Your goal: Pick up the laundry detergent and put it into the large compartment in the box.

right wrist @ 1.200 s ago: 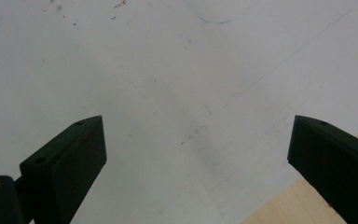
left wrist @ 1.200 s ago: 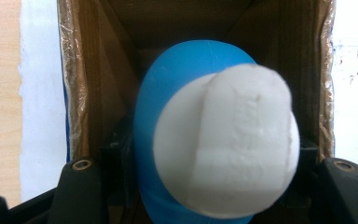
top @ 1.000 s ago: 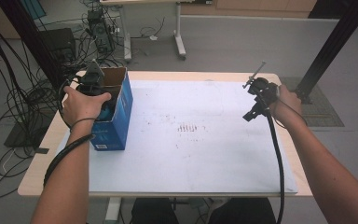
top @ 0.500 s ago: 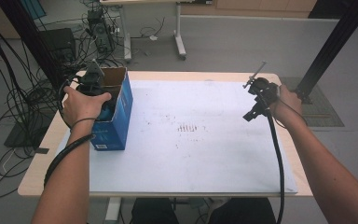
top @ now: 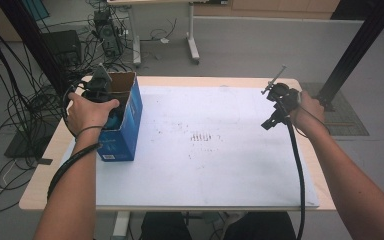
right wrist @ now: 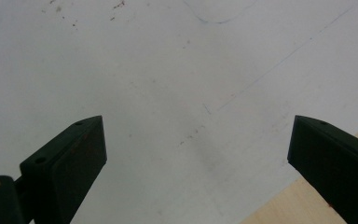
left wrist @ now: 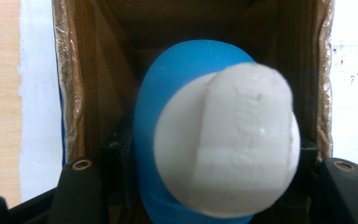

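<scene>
Though smooth, rounded blue-white object (left wrist: 214,144) in cardboard box (left wrist: 74,93)

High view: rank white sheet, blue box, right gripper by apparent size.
1. White sheet, largest by far.
2. Blue box.
3. Right gripper, smallest; it is held above the table, nearer the camera, yet looks smaller than the box.

One cardboard box (top: 125,117) with blue printed sides stands on the tabletop (top: 220,81), and one blue-and-white rounded object (left wrist: 214,140) sits in its open top. One white sheet (top: 215,165) covers most of the tabletop (a single sheet, marked with small dark specks). Two tools are counted: the left tool (top: 100,92) at the box and the right tool (top: 272,107) over the sheet. Two forearms reach in, one to each tool.
</scene>
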Available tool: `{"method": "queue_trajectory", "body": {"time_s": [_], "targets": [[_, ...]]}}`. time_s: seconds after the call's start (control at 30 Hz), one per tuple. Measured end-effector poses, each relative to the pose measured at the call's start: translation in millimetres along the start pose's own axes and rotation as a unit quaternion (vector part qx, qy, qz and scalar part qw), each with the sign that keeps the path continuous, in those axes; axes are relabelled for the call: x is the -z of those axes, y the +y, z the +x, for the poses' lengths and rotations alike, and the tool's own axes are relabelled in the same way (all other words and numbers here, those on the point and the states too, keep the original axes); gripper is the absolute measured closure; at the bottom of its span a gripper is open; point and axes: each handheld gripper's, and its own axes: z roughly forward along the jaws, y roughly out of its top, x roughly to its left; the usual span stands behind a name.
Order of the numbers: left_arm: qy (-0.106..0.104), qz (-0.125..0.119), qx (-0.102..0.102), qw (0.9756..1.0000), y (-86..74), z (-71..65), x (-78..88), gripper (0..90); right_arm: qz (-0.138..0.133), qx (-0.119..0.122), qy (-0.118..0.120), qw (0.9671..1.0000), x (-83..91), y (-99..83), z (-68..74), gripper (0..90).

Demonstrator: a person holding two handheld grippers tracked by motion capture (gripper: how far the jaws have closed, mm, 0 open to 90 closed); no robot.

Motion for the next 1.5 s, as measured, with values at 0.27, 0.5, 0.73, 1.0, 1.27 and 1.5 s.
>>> {"method": "queue_trajectory", "body": {"time_s": [0.27, 0.5, 0.73, 1.0, 1.27, 1.5], "targets": [[-0.002, -0.002, 0.002, 1.0000, 0.0, 1.1, -0.3, 37.3, -0.002, -0.003, 0.001, 1.0000, 0.1, -1.3, -0.2, 4.1], [0.000, 0.001, 0.009, 1.0000, 0.7, 2.1, 0.7, 31.7, -0.002, -0.001, 0.001, 1.0000, 0.1, -0.9, -0.2, 4.1], [-0.001, 0.000, 0.009, 1.0000, 0.4, 3.9, 4.6, 32.2, -0.001, 0.001, 0.000, 1.0000, -0.3, 0.3, 0.9, 4.1], [-0.005, -0.007, 0.007, 0.9999, 1.4, 2.7, 19.2, 32.3, -0.001, 0.003, -0.003, 1.0000, 1.8, 1.7, 2.1, 4.1], [-0.003, -0.015, 0.004, 0.9999, 1.8, 3.2, 35.0, 31.4, -0.001, 0.005, -0.003, 1.0000, 3.1, 3.2, 3.7, 4.2], [-0.007, -0.018, 0.000, 0.9998, 0.4, 4.1, 51.9, 28.3, -0.004, 0.007, -0.003, 1.0000, 3.8, 4.4, 5.0, 4.1]]}}
